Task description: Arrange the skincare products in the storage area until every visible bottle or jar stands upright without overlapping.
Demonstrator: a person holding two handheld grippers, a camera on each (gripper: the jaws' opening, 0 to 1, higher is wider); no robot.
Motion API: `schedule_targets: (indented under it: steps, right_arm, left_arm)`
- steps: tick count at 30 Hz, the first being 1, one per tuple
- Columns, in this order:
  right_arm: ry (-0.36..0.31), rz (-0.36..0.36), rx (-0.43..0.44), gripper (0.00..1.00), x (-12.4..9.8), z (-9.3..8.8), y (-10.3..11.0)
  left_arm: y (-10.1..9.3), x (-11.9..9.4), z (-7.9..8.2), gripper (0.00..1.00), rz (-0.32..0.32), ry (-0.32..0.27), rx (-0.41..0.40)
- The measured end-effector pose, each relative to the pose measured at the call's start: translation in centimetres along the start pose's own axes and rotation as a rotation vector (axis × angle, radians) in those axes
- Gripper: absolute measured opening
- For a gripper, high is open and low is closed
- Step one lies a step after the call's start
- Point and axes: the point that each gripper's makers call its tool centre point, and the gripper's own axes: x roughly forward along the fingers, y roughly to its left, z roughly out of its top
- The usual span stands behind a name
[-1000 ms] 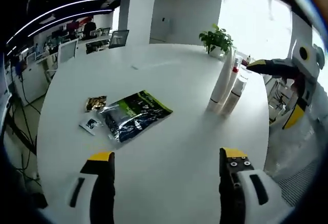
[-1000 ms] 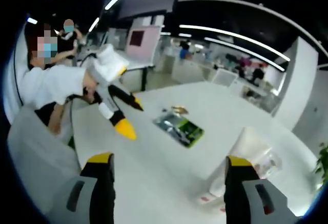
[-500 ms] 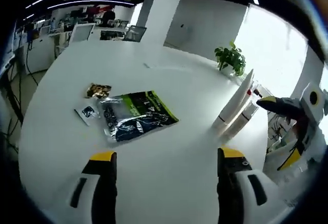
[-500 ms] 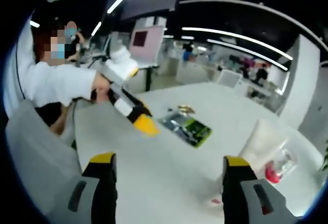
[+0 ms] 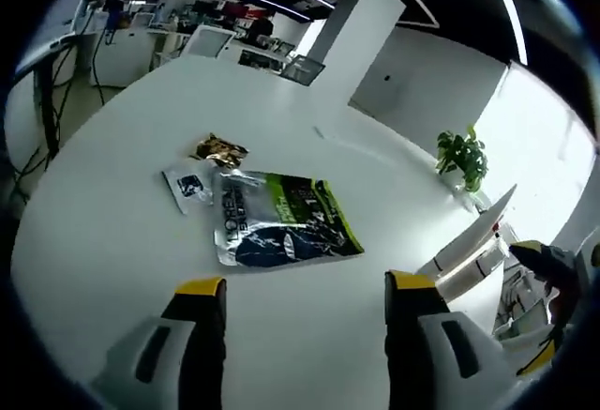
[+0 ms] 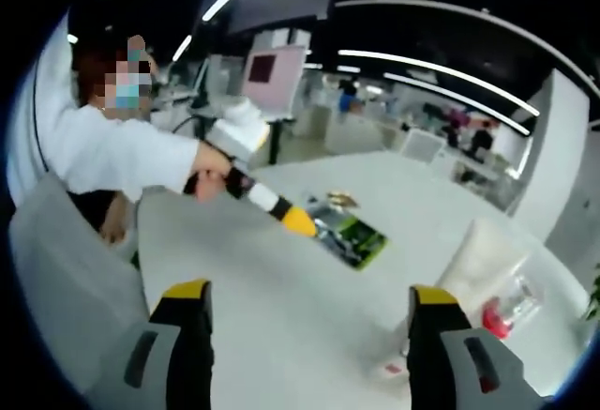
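Surface: white round surface (image 5: pixel 112 241), carries everything listed below.
Small sachet: white sachet (image 5: pixel 190 187) lies flat at left in the left gripper view, just beside the big pouch.
Gold packet: crumpled gold packet (image 5: pixel 217 150) lies flat beyond the sachet, near the pouch's far corner.
Pouch: green and black foil pouch (image 5: pixel 279 229) lies flat mid-surface, ahead of and between the left jaws; in the right gripper view it sits far across the surface, just past the other gripper's yellow tip.
Left hand-held gripper: left hand-held gripper (image 5: pixel 305 290) has jaws wide apart, nothing between them, hovering over bare surface short of the pouch. In the right gripper view it comes in from the left in a person's hand (image 6: pixel 208 181), white sleeve behind it.
Skincare tubes: white tube (image 5: pixel 473 241) stands cap-down at the right edge of the surface, leaning in this view; a second bottle with a red part sits just behind it, touching or nearly so, can't tell which. In the right gripper view the tall white tube stands at right with a clear bottle with red cap (image 6: pixel 504 307) just beside it.
Plant: small potted plant (image 5: pixel 464 159) at the far edge, well apart from the pouch.
Right hand-held gripper: right hand-held gripper (image 6: pixel 307 296) has jaws wide apart, holding nothing, over bare surface; the tubes are just beyond its right jaw. Its yellow-tipped jaws show at the right edge of the left gripper view, close to the tubes.
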Motion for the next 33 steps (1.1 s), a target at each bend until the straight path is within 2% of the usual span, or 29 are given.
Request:
schedule_targets:
  steps: [7,11,16,22,26,33]
  right_arm:
    - [0.003,-0.002,-0.006,0.83,-0.1,0.0,-0.1]
    - [0.01,-0.012,-0.018,0.83,-0.2,-0.2,-0.3]
    - [0.019,-0.017,-0.032,0.83,-0.2,-0.4,-0.4]
    - [0.02,-0.015,-0.04,0.83,-0.2,-0.4,-0.3]
    - [0.025,-0.017,-0.046,0.83,-0.3,-0.4,-0.3]
    - [0.029,-0.017,-0.053,0.83,-0.3,-0.5,-0.2]
  left_arm:
    - [1.1,0.8,0.9,0.6,0.045,-0.058,-0.06]
    - [1.7,1.2,1.2,0.49,0.069,-0.077,-0.117]
    - [2.9,1.4,1.3,0.41,0.115,-0.099,-0.156]
    - [5.3,1.6,1.3,0.22,0.185,-0.158,-0.301]
    - [5.8,1.6,1.1,0.16,0.201,-0.161,-0.29]
    - [6.2,1.7,1.2,0.11,0.214,-0.184,-0.353]
